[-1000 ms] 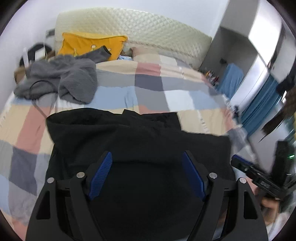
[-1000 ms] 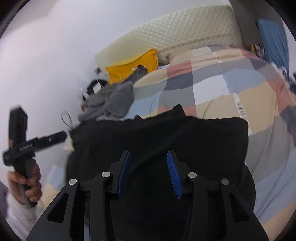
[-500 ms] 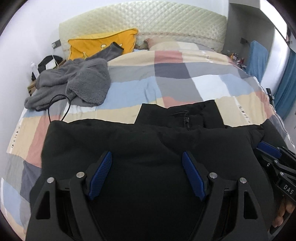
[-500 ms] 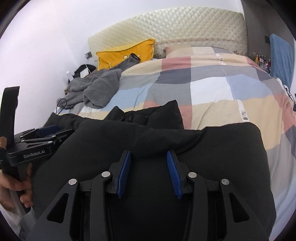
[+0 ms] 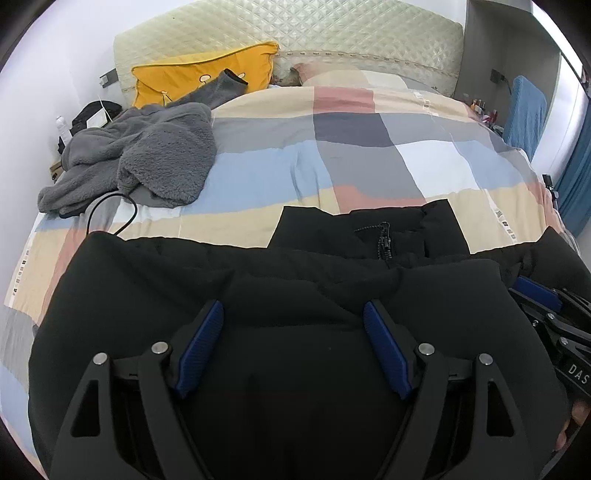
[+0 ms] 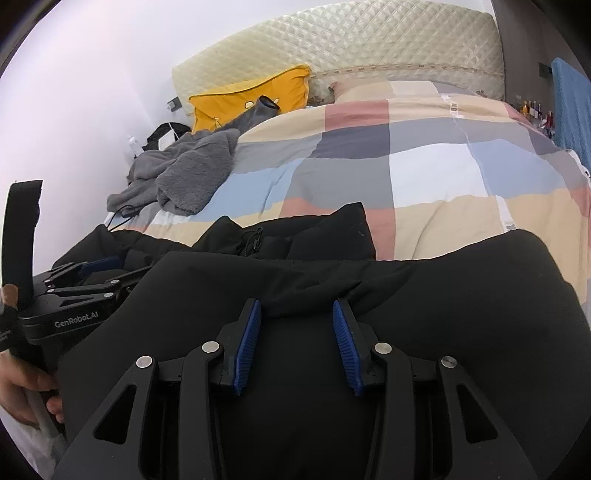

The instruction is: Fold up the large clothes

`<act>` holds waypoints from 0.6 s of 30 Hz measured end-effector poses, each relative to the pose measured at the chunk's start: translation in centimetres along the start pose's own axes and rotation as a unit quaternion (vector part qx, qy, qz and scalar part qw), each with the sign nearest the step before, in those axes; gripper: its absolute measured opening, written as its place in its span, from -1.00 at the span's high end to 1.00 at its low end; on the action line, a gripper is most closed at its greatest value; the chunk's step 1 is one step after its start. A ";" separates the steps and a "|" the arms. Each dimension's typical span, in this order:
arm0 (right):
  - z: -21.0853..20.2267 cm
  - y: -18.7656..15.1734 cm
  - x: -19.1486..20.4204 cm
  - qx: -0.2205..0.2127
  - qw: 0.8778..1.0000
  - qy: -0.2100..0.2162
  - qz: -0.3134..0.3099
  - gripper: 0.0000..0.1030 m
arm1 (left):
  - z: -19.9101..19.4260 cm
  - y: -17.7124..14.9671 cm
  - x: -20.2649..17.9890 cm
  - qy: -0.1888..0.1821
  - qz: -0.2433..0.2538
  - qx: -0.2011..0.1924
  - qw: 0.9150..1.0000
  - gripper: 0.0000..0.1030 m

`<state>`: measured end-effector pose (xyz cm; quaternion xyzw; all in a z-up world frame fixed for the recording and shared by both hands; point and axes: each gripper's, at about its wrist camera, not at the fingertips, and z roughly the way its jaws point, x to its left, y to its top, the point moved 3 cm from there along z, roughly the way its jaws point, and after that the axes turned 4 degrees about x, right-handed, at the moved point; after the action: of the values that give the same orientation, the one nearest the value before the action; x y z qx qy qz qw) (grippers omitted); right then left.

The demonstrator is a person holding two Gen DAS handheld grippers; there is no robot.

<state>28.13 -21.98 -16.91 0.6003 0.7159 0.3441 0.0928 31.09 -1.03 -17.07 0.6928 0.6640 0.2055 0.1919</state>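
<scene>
A large black padded jacket lies on the near part of the bed, its collar and zipper pointing toward the headboard. It also fills the lower half of the right wrist view. My left gripper is open, its blue pads spread wide just over the folded black fabric. My right gripper is open with a narrower gap, and a ridge of jacket fabric sits between its tips. Each gripper shows at the edge of the other's view.
The bed has a checked quilt in pastel blocks. A grey fleece garment and a black cable lie at the left. A yellow pillow leans on the quilted headboard. A blue towel hangs right.
Both grippers swung to face the headboard and came closer together over the jacket. The jacket's lower part now lies doubled over toward the collar. Both stayed open.
</scene>
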 end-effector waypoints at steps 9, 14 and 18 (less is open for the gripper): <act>-4.1 0.0 -0.7 -0.026 1.000 0.002 -0.002 -0.08 | -2.9 -0.2 2.7 -0.016 0.013 -0.044 0.999 -0.54; -8.2 0.3 -5.0 -0.061 0.997 -0.010 0.055 -0.56 | -5.2 0.0 8.1 0.009 -0.043 -0.062 0.997 -0.68; -10.2 0.0 -10.4 -0.065 0.989 -0.035 0.131 -0.95 | -5.3 -0.5 13.1 0.067 -0.096 -0.049 0.992 -0.99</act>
<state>25.28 -35.48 -12.24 0.6932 0.6035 0.3781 0.1109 28.27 12.08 -12.48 0.6001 0.7280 0.2647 0.1998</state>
